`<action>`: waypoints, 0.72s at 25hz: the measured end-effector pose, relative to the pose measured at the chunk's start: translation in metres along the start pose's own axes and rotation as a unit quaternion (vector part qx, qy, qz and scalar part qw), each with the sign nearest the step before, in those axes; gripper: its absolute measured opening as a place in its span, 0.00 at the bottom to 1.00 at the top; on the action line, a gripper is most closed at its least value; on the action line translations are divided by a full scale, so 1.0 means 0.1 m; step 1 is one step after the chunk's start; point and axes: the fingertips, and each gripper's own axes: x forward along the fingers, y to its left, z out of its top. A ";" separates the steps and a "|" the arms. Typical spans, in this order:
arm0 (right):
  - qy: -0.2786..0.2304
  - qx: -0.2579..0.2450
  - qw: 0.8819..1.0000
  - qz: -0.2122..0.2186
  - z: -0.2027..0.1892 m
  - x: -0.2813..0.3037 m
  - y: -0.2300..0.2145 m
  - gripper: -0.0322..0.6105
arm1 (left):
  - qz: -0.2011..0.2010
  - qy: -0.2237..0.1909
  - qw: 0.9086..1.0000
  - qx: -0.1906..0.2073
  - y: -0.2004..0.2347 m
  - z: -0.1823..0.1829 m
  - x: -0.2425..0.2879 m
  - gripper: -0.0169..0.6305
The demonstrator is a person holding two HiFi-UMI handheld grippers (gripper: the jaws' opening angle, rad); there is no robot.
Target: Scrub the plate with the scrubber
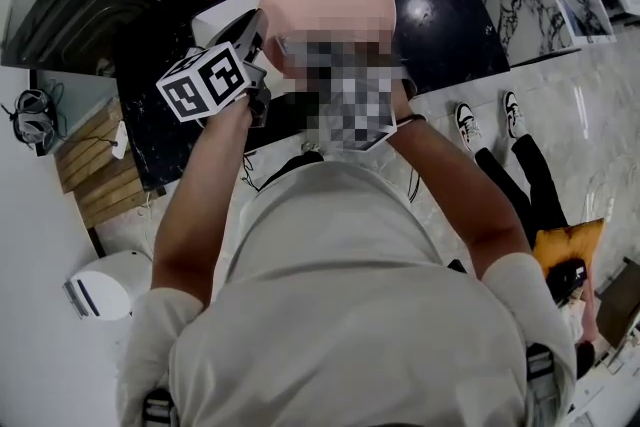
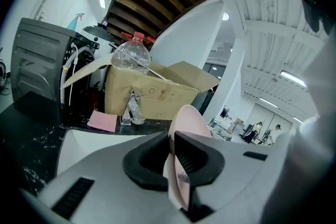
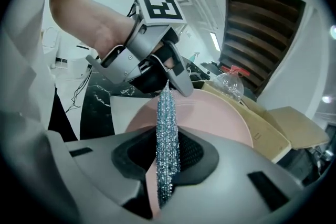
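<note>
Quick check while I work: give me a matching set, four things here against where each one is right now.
1 plate
2 scrubber
3 bottle
4 pink sheet

A top of the cardboard box
B clamped in the right gripper
C flat on the black counter
D clamped in the left gripper

Pairs: 1-D, 2-B, 3-A, 4-C

Smooth matt plate (image 1: 330, 0), shiny metal-mesh scrubber (image 3: 167, 134)
</note>
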 end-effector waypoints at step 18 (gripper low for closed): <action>0.039 -0.007 0.992 -0.121 -0.15 -0.11 -1.09 0.17 | -0.002 0.002 1.000 0.010 0.05 -0.08 -0.13 0.06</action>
